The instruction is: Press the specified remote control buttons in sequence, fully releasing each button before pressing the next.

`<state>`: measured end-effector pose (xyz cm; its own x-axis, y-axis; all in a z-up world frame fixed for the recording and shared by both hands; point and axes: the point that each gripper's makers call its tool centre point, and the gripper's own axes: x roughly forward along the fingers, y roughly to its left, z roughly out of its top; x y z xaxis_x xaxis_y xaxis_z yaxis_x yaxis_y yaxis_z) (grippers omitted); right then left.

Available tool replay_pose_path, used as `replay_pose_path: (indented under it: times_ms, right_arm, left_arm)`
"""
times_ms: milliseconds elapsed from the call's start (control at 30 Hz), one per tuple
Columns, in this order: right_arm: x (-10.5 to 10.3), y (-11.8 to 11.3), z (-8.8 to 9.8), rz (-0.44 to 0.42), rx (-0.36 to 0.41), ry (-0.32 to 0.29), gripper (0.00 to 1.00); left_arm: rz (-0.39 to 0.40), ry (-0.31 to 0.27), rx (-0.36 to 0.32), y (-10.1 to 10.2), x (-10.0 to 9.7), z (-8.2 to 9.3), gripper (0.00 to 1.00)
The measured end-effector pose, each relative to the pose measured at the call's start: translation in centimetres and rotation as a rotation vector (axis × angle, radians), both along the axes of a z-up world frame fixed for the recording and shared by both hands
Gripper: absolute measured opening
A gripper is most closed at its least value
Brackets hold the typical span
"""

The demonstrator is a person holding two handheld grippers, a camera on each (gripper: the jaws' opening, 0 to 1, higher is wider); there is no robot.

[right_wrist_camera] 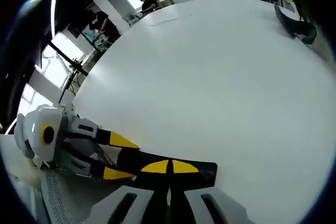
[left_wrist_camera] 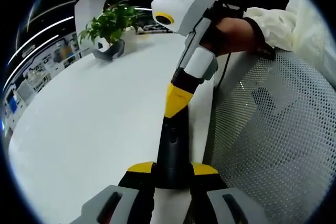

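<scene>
The left gripper (left_wrist_camera: 172,174) clamps the near end of a dark remote control (left_wrist_camera: 172,148), while the right gripper (left_wrist_camera: 176,109), its yellow tips together, presses down on the remote's far end.

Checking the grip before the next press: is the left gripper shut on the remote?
Shut on it: the left gripper has its yellow-tipped jaws against both sides of the dark remote.
</scene>
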<state>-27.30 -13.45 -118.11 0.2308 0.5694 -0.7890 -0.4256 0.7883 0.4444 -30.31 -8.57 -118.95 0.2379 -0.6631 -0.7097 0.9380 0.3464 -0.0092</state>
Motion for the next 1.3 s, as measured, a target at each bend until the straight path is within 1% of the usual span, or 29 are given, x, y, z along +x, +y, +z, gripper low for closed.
replay_pose_path:
  times_ms: [100, 200, 333, 467, 533, 700, 800, 867, 967, 1167, 1233, 1300]
  right_arm:
    - [0.0, 0.0, 0.0, 0.005, -0.018, -0.009, 0.00]
    - [0.0, -0.3, 0.0, -0.015, -0.026, -0.004, 0.00]
    - [0.1, -0.8, -0.1, -0.049, -0.004, 0.034, 0.00]
    - [0.0, -0.5, -0.2, -0.019, -0.029, 0.012, 0.00]
    - [0.0, -0.6, -0.2, -0.023, -0.033, 0.015, 0.00]
    - [0.1, -0.5, -0.3, 0.007, -0.069, -0.002, 0.00]
    - [0.1, -0.7, -0.3, -0.012, -0.055, 0.011, 0.00]
    - [0.0, -0.8, -0.2, -0.010, -0.030, -0.003, 0.00]
    - [0.0, -0.6, -0.1, -0.015, -0.034, 0.009, 0.00]
    - [-0.4, -0.6, 0.4, 0.012, -0.056, 0.002, 0.00]
    - [-0.5, -0.3, 1.0, 0.016, -0.024, -0.005, 0.00]
    - [-0.7, 0.0, 1.0, 0.017, -0.009, 0.005, 0.00]
  left_arm:
    - [-0.002, -0.001, -0.001, -0.1, -0.1, -0.1, 0.24]
    - [-0.003, -0.001, 0.001, -0.1, 0.0, -0.1, 0.24]
    - [-0.002, 0.001, -0.005, -0.2, 0.0, -0.1, 0.24]
    - [-0.004, -0.006, -0.019, -0.2, 0.0, -0.1, 0.24]
    - [0.001, -0.008, -0.022, -0.4, 0.1, -0.1, 0.25]
    - [0.020, -0.007, -0.026, -0.7, 0.3, -0.1, 0.25]
    - [0.019, -0.009, -0.028, -0.6, 0.2, -0.1, 0.25]
    - [0.017, -0.010, -0.029, -0.6, 0.3, -0.1, 0.24]
    - [0.014, -0.011, -0.029, -0.6, 0.2, -0.1, 0.24]
    - [0.010, -0.014, -0.028, -0.6, 0.1, -0.1, 0.24]
    - [0.011, -0.015, -0.028, -0.6, 0.1, -0.1, 0.25]
    - [0.011, -0.015, -0.028, -0.5, 0.1, -0.1, 0.25]
